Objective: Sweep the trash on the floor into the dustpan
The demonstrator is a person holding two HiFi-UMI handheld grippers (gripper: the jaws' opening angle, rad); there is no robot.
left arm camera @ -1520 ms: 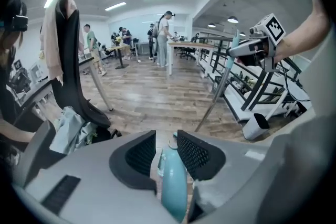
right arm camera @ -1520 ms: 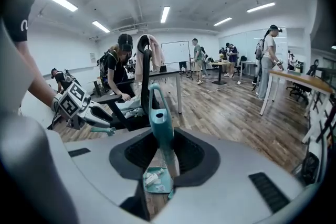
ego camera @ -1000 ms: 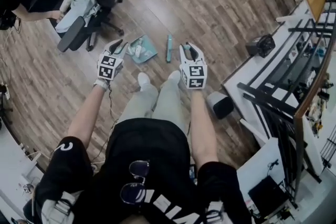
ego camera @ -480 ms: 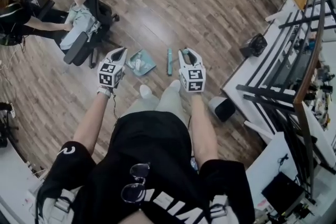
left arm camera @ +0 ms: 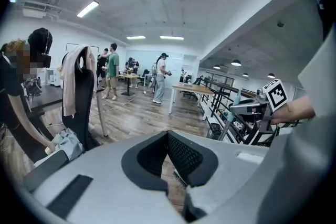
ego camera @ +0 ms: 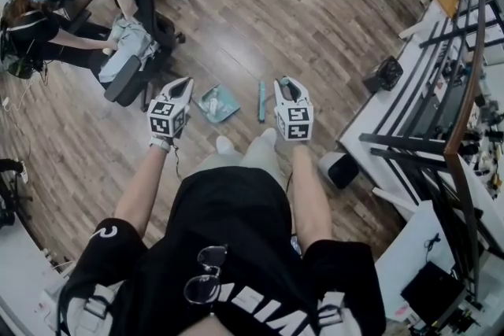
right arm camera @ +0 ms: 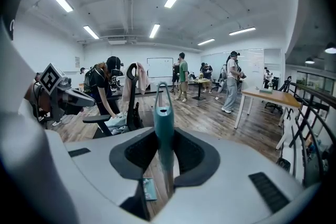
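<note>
A light teal dustpan [ego camera: 218,102] lies on the wooden floor in front of my feet with pale trash [ego camera: 210,99] in it; it also shows low in the right gripper view [right arm camera: 149,189]. My right gripper [ego camera: 283,81] is shut on the teal broom handle [right arm camera: 163,113], which stands upright between its pads, with its lower part [ego camera: 261,101] hanging beside the dustpan. My left gripper [ego camera: 184,82] hovers left of the dustpan, apart from it. Its pads [left arm camera: 181,157] are pressed together with nothing visible between them.
A black office chair [ego camera: 130,67] draped with clothes stands at the left, and a seated person [ego camera: 47,12] leans toward it. A dark bin [ego camera: 340,168], a black box [ego camera: 386,73] and a metal rack [ego camera: 441,138] line the right. Several people stand far off [right arm camera: 181,78].
The left jaws, apart a second ago, are now closed. Both grippers have lifted a little, the right one still holding the broom. The dustpan stays on the floor.
</note>
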